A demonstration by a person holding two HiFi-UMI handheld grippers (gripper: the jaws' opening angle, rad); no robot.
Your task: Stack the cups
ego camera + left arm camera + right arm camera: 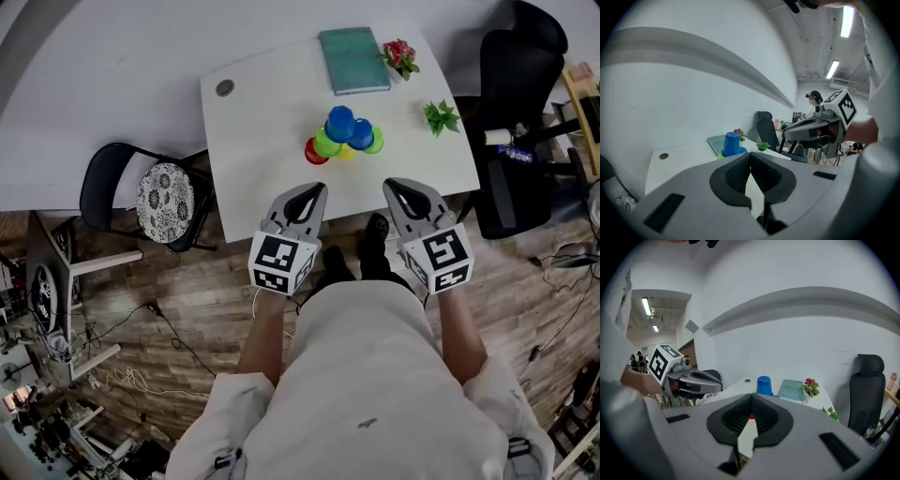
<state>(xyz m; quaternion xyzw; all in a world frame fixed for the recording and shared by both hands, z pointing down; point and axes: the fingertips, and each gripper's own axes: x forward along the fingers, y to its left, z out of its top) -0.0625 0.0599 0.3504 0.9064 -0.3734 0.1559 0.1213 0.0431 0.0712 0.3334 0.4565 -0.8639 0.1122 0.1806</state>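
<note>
A cluster of upturned plastic cups (343, 137) stands on the white table (262, 112): a blue cup (339, 122) sits on top of green, red, yellow and another blue one. Both grippers hover over the table's near edge, short of the cups. My left gripper (320, 188) is shut with nothing between its jaws. My right gripper (390, 184) is likewise shut and empty. In the left gripper view the closed tips (750, 153) point towards the top blue cup (731, 143). The right gripper view shows its closed tips (751, 394) just below that cup (764, 385).
A teal book (354, 60), a small flower pot (400, 54) and a green plant (441, 117) lie at the table's far and right side. A black office chair (516, 112) stands to the right, a folding chair with patterned cushion (164, 197) to the left.
</note>
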